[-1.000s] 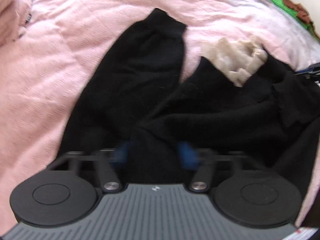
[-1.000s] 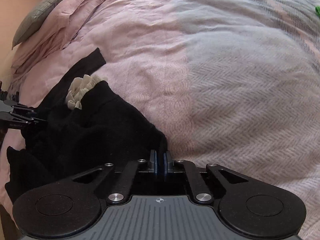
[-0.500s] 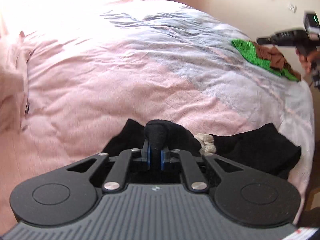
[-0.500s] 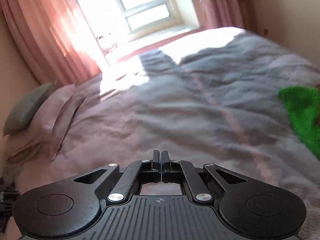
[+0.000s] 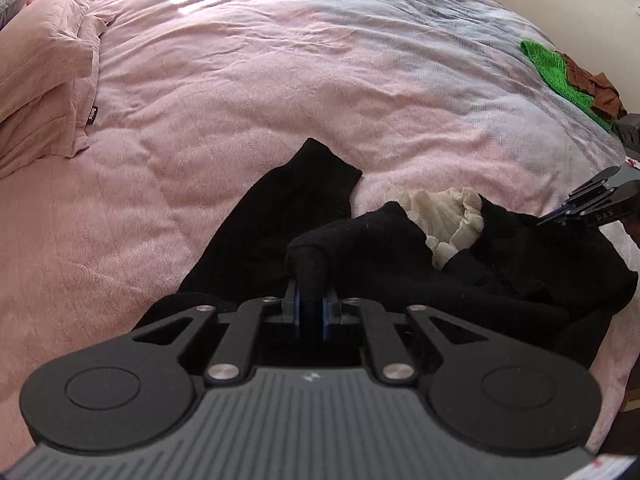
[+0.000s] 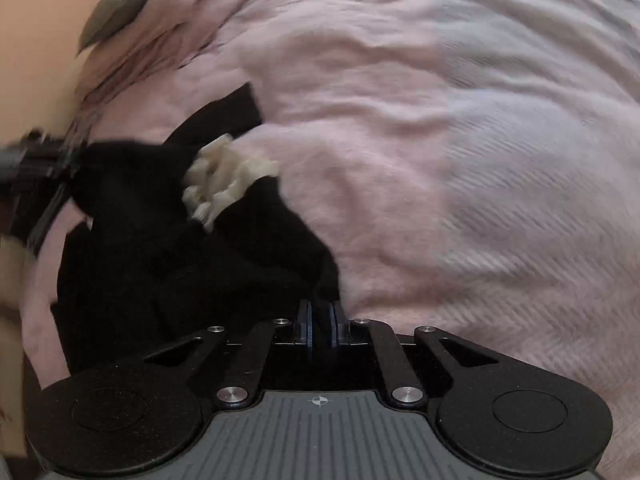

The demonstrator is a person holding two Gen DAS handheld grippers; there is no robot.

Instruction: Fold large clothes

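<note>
A black garment (image 5: 400, 264) with a cream ruffled collar (image 5: 444, 216) lies crumpled on the pink bed cover (image 5: 240, 80), one sleeve (image 5: 288, 208) stretched away from me. My left gripper (image 5: 311, 300) is shut on a raised fold of the black cloth. In the right wrist view the garment (image 6: 160, 260) and collar (image 6: 224, 184) lie to the left. My right gripper (image 6: 320, 312) sits at the garment's near right edge, its jaws opening by a narrow gap; whether cloth lies between them I cannot tell. It also shows at the far right as the right gripper (image 5: 560, 216).
Pink pillows (image 5: 40, 80) lie at the bed's far left, with a grey pillow (image 6: 120, 12) behind. A green garment (image 5: 548, 64) and a brown garment (image 5: 592, 88) lie at the far right edge. The left gripper (image 6: 60, 160) shows blurred at the left.
My left gripper closed on a fold of the black garment and lifted it. The right gripper swung up off the bed, then came back down to the garment's edge and parted slightly.
</note>
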